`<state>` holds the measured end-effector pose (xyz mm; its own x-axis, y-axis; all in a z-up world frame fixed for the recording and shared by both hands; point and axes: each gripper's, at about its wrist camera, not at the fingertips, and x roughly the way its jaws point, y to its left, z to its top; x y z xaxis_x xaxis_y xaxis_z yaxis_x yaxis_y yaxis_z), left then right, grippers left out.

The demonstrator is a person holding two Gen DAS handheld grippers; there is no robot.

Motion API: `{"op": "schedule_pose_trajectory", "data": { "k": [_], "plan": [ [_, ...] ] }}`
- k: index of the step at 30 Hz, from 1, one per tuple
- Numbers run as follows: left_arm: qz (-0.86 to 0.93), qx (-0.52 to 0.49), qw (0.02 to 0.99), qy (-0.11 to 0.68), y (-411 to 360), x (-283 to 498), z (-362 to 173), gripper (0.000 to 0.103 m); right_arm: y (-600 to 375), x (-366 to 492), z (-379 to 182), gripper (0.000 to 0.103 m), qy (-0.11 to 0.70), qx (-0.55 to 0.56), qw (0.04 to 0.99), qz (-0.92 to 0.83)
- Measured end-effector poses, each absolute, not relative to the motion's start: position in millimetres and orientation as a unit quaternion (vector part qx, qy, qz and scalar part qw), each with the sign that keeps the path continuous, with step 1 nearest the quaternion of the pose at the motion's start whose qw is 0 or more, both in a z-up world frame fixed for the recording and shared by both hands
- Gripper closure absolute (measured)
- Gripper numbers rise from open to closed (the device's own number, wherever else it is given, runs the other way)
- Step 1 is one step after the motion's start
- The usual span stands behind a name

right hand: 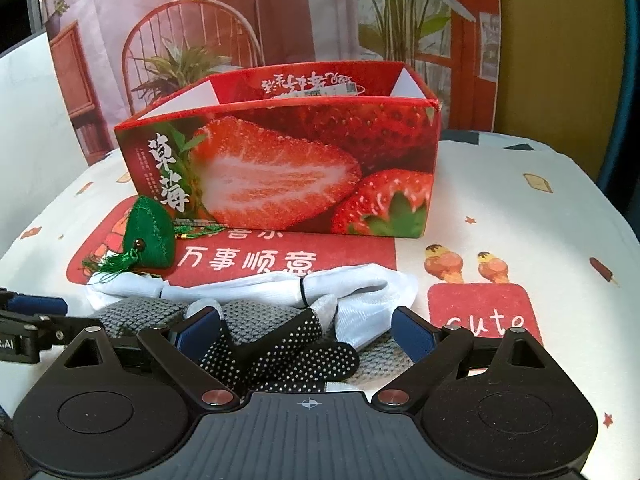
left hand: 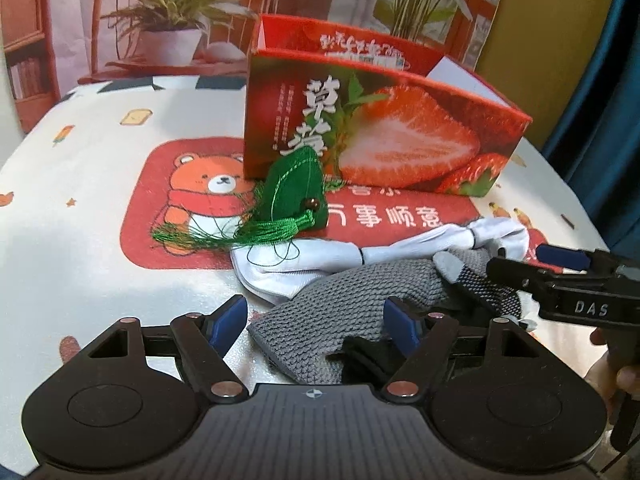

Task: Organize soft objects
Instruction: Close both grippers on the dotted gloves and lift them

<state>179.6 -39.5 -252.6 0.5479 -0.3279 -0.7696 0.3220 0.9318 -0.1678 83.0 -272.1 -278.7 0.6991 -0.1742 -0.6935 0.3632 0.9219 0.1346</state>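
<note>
A grey knitted glove [left hand: 340, 292] with black dotted fingers [right hand: 300, 344] lies on the tablecloth, partly over a white tied cloth [right hand: 360, 296]. My left gripper [left hand: 316, 320] is open and straddles the glove's cuff end, with its left pad clear of the knit. My right gripper [right hand: 306, 332] is open around the glove's dotted fingers and the white cloth's edge; its pads do not press on either. A green stuffed sachet [left hand: 296, 192] with a tassel rests against the front of the red strawberry box [right hand: 280, 172], whose top is open.
The patterned tablecloth [right hand: 520, 208] covers a round table that drops away at left and right. A printed backdrop stands behind the box. A hand [left hand: 624, 380] holds the right gripper at the edge of the left wrist view.
</note>
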Motion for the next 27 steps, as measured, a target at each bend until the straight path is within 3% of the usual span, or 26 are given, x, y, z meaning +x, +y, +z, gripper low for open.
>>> {"op": "schedule_pose_trajectory", "data": {
  "k": [3,7,10,19,21,23,27],
  "plan": [
    [-0.188,-0.012,0.882,0.433,-37,168,-246,0.031,-268,76,-278,0.014,0.355,0.135,0.915,-0.14],
    [-0.207,-0.021,0.878,0.432,-36,151,-241,0.05,-256,69,-280,0.016,0.357,0.125,0.917,-0.125],
    [-0.228,-0.023,0.873,0.431,-39,142,-238,0.058,-249,66,-281,0.019,0.357,0.124,0.918,-0.115],
    [-0.262,-0.012,0.84,0.474,-59,144,-260,0.059,-247,59,-281,0.027,0.359,0.128,0.918,-0.106],
    [-0.262,-0.012,0.834,0.485,-62,148,-269,0.066,-246,59,-283,0.027,0.362,0.13,0.917,-0.106],
    [-0.257,-0.014,0.835,0.486,-62,152,-273,0.085,-246,60,-285,0.027,0.366,0.131,0.915,-0.106],
    [-0.23,-0.026,0.845,0.483,-53,159,-278,0.087,-247,62,-289,0.027,0.374,0.135,0.911,-0.109]
  ]
}}
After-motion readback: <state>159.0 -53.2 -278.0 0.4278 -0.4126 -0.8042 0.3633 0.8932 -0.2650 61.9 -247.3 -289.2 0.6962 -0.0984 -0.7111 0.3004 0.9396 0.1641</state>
